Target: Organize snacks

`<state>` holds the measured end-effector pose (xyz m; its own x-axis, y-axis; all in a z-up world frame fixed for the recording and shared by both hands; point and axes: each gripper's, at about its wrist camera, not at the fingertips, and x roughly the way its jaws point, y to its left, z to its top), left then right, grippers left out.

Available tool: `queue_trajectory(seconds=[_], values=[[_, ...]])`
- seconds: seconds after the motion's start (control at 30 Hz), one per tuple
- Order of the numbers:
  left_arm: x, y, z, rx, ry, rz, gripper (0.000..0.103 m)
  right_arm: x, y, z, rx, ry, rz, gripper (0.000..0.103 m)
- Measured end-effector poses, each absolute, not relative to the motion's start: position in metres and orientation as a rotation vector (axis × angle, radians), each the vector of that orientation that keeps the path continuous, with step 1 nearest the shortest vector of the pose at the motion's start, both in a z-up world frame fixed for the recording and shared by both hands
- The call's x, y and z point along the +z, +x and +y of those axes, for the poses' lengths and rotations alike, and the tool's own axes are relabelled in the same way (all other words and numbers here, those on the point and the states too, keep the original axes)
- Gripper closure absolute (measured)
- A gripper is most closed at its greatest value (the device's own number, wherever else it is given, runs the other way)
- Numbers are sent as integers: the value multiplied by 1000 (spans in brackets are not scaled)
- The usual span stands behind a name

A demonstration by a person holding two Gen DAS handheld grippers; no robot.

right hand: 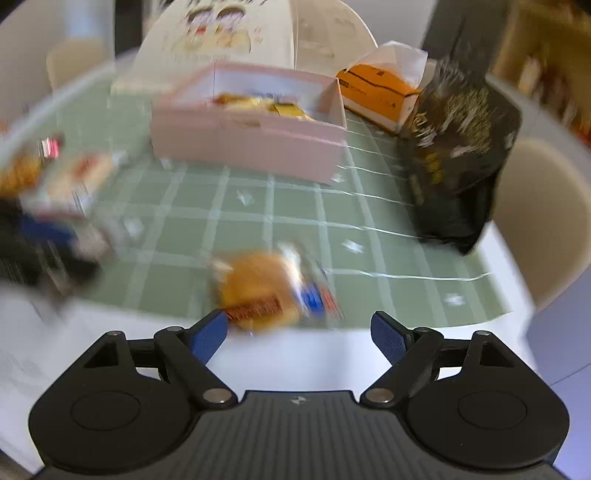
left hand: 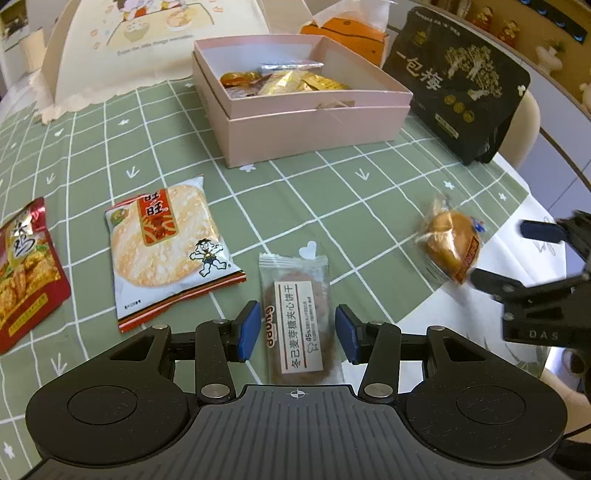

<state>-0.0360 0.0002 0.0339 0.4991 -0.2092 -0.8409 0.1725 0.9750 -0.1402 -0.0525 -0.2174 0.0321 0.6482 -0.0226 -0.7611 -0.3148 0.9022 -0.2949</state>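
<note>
A pink open box (left hand: 306, 122) holds several gold-wrapped snacks at the back of the green checked cloth. My left gripper (left hand: 294, 334) is open, its blue pads either side of a clear-wrapped sandwich biscuit (left hand: 298, 325) lying on the cloth. A rice cracker pack (left hand: 166, 243) and a red snack pouch (left hand: 26, 269) lie to its left. A wrapped bun (left hand: 450, 245) lies at the right. My right gripper (right hand: 300, 334) is open just short of that bun (right hand: 258, 293); the right wrist view is blurred. The pink box (right hand: 251, 136) stands beyond.
A black plum bag (left hand: 461, 81) stands right of the box, an orange carton (left hand: 351, 33) behind it. A cream dome cover (left hand: 147, 40) stands at the back left. The table's white edge (right hand: 332, 354) runs just under my right gripper.
</note>
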Motion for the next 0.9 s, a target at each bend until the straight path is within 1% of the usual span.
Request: queue_trajectory(seconds=[0.07, 0.1, 0.13, 0.23, 0.3, 0.33, 0.37, 0.43, 0.53, 0.7, 0.8, 0.83, 0.87, 0.9], values=[[34, -36, -1, -226, -39, 1019, 54, 34, -57, -231, 97, -461, 856, 18], [34, -37, -2, -224, -33, 1017, 54, 38, -58, -237, 96, -425, 856, 18], [34, -37, -3, -223, -29, 1016, 54, 46, -57, -244, 115, -357, 863, 18], [33, -38, -3, -222, -24, 1011, 54, 57, -41, -257, 194, -36, 927, 18], [33, -38, -3, -224, -19, 1010, 54, 48, -19, -253, 216, 157, 1008, 18], [33, -38, -3, -225, -16, 1012, 54, 42, -10, -248, 209, 206, 1039, 18], [33, -38, -4, -225, -10, 1017, 54, 35, 1, -242, 194, 247, 1071, 15], [34, -38, -5, -227, 4, 1025, 54, 35, 11, -222, 182, 224, 1024, 16], [34, -37, -9, -220, 24, 1038, 54, 30, 19, -195, 243, 146, 1026, 16], [35, -34, -13, -192, 29, 1063, 54, 23, 1, -174, 216, -117, 929, 19], [36, -32, -12, -184, 14, 1073, 54, 23, -6, -190, 214, -90, 919, 19], [36, -32, -12, -183, 9, 1078, 54, 24, -6, -193, 211, -93, 920, 20], [36, -32, -11, -183, 4, 1082, 54, 25, -6, -197, 212, -90, 919, 24], [36, -31, -11, -184, 3, 1083, 54, 26, -6, -198, 214, -90, 920, 26]])
